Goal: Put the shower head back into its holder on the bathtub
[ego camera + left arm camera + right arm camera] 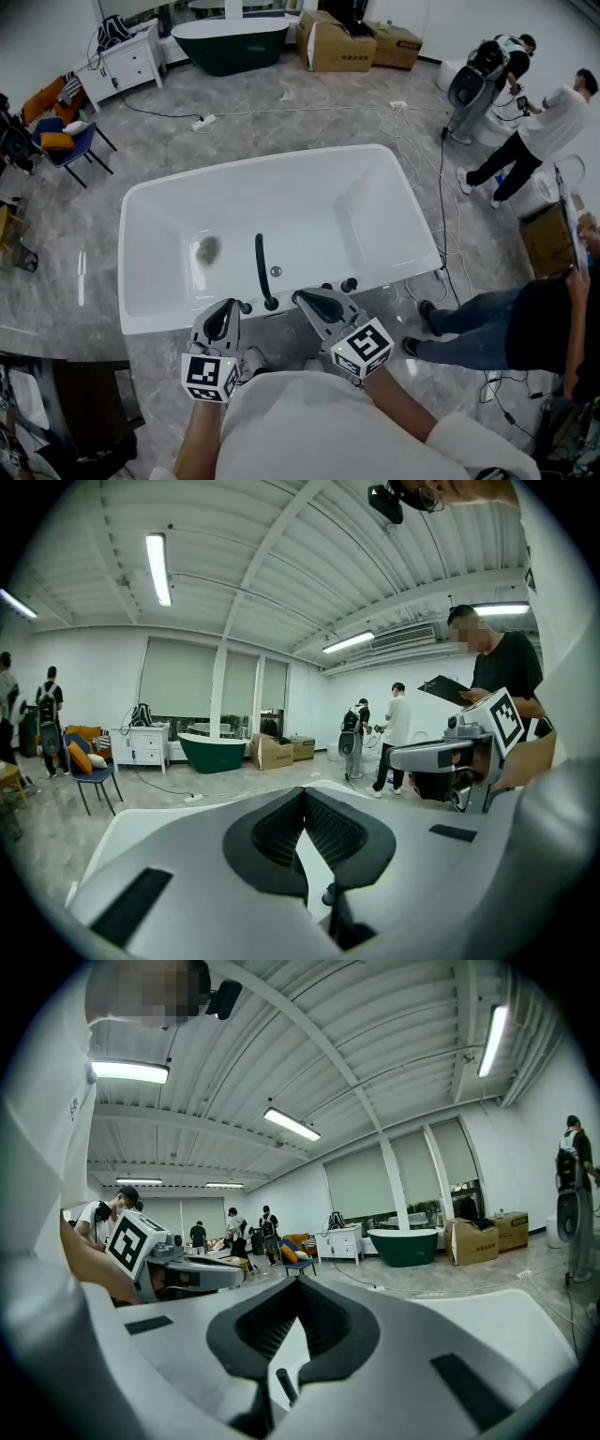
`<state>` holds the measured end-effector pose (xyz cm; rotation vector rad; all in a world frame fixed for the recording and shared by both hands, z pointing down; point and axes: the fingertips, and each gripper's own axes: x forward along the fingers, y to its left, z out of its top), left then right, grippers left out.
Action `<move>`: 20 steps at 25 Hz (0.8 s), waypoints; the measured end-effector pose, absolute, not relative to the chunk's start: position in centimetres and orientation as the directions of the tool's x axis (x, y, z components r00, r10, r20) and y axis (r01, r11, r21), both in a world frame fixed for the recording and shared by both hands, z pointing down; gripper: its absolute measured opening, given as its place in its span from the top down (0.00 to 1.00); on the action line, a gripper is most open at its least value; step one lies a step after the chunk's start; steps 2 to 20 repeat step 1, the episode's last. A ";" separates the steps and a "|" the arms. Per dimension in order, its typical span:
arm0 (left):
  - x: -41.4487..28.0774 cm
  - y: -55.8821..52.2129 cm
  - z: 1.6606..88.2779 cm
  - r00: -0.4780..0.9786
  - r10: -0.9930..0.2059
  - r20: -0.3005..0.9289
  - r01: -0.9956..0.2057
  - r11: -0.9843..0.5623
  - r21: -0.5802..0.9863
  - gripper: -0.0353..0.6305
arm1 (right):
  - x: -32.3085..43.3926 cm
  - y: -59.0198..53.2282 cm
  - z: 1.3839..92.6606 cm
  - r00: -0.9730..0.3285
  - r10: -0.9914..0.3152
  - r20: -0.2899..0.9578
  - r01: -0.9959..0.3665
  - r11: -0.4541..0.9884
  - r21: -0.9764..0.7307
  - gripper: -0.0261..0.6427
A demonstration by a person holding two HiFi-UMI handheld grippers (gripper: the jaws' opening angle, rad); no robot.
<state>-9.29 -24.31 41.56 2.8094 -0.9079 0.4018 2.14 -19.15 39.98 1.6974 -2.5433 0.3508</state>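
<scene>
Jaws of the left gripper point(302, 797) are clenched together on nothing, and the right gripper point(292, 1290) is closed the same way, empty. In the head view both hover at the lower centre of the frame, just over the near rim of the white bathtub point(375, 161). Between them, touched by neither, is the shower head point(260, 265), a slim, black, slightly curved wand. Its long axis runs nearly straight up the frame, with the lower end at the tub's near rim and the upper end pointing toward the basin's middle. Whether that lower end sits in a holder is hard to tell from here. Two dark knobs point(349, 283) stand on the rim just right of it, and the drain point(207, 249) lies to its left.
</scene>
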 end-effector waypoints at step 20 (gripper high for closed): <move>-9.3 -24.3 41.5 0.781 -0.548 0.301 -0.590 -0.804 0.069 0.93 | 2.1 -19.2 40.0 -0.389 -0.904 0.179 -0.918 0.365 -0.153 0.94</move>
